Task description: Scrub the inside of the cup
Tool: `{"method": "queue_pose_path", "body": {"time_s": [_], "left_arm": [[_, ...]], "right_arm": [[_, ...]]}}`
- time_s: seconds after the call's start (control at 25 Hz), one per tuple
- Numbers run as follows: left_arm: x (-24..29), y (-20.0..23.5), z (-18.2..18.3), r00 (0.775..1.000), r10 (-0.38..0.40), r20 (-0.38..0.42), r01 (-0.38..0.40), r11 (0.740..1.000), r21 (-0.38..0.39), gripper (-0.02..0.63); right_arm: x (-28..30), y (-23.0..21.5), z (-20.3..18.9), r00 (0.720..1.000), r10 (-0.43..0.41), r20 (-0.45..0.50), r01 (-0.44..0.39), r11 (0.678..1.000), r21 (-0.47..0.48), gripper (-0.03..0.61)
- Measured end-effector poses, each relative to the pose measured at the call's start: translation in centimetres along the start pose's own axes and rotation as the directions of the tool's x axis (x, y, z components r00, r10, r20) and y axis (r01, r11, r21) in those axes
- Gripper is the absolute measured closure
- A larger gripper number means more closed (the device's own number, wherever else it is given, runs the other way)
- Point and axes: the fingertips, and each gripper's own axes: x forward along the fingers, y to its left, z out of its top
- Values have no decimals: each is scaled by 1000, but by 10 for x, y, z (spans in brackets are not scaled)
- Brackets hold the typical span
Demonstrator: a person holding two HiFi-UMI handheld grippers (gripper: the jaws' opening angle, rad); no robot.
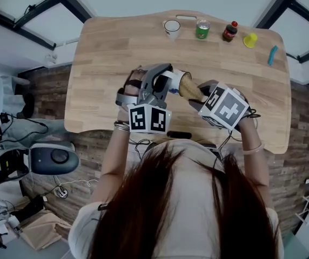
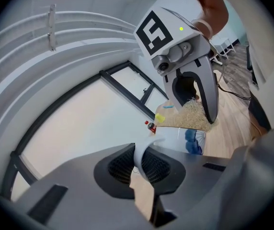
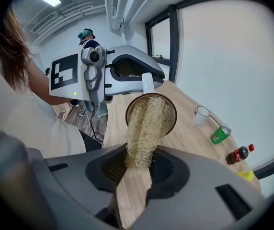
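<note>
Loofah-type scrubber (image 3: 144, 123), straw-coloured, is clamped between the jaws of the right gripper (image 3: 138, 164). Its free end runs straight out past the jaw tips into the mouth of the cup (image 2: 188, 139). The fibre fills most of the opening, with a dark rim showing round it.

Left gripper (image 2: 144, 163) jaws are clenched on the cup's white handle (image 2: 141, 153). The cup body sits just beyond those jaw tips, roughly on its side, mouth turned toward the right jaws. Cup and scrubber are both held up off the tabletop (image 1: 111, 53), not resting on it.

Step, as I read it: the scrub itself. The scrubber is inserted and looks to be touching the inner wall. Can't tell how deep it reaches, since the cup wall hides the tip.

Next move calls for:
- a firm left grip on the handle so the cup doesn't rotate
- working the right gripper in and out with a twist along the cup's axis
- pressing the fibre onto the wall and down to the bottom

The handle is a thin hold, so a side load could swing the cup in the jaws. Better to push along the axis than across it.

Well beyond both jaws, at the tabletop's far edge: spare white cup (image 1: 172, 28), green can (image 1: 202, 29), cola bottle (image 1: 230, 31). None of them is involved.
</note>
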Motion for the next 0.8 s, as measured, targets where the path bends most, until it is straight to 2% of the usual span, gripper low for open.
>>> {"method": "queue_pose_path", "body": {"time_s": [0.8], "left_arm": [[3,-16,8,999,-41,20,37,988,150,584]], "right_arm": [[13,3,-6,988,113,-101,-107,992,71,460]]}}
